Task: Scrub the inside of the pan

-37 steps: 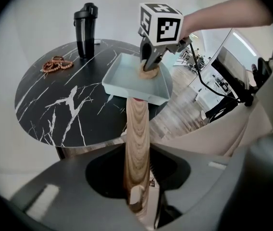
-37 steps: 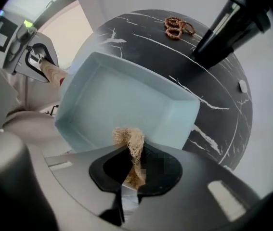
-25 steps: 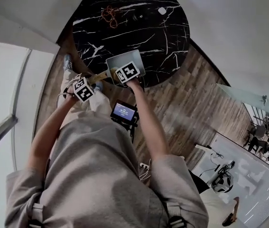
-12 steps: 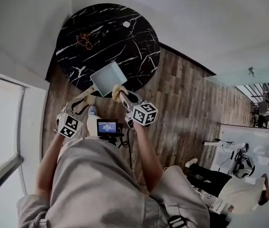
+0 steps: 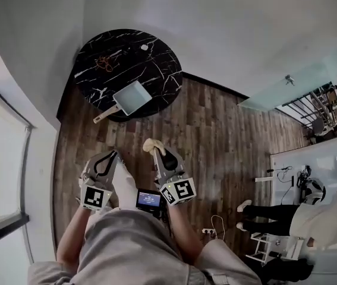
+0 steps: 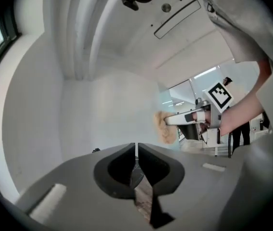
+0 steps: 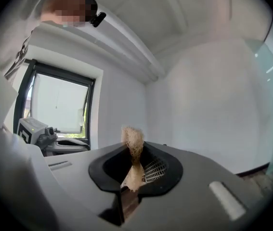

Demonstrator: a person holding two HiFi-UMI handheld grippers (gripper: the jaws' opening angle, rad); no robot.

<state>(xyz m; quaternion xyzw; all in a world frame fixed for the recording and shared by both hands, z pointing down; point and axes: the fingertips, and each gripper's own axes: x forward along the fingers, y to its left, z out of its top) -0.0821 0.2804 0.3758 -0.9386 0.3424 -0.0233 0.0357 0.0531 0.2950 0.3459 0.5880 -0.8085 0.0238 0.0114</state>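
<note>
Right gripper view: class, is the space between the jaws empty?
No: the right gripper has its jaws clamped on a tan fibrous scrub pad, which sticks up between them.

Tally:
- bench [image 5: 156, 70], round, black marble: one
- pan [image 5: 134, 98], with one handle: one
- sponge [image 5: 150, 145]: one
- cord tangle [image 5: 104, 62] on the bench: one
- small white item [image 5: 145, 47] on the bench: one
- lit screen [image 5: 149, 199]: one
- bystander [image 5: 311, 218]: one

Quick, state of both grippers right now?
Left gripper: just closed shut, nothing between its jaws.
Right gripper: shut on the scrub pad.
</note>
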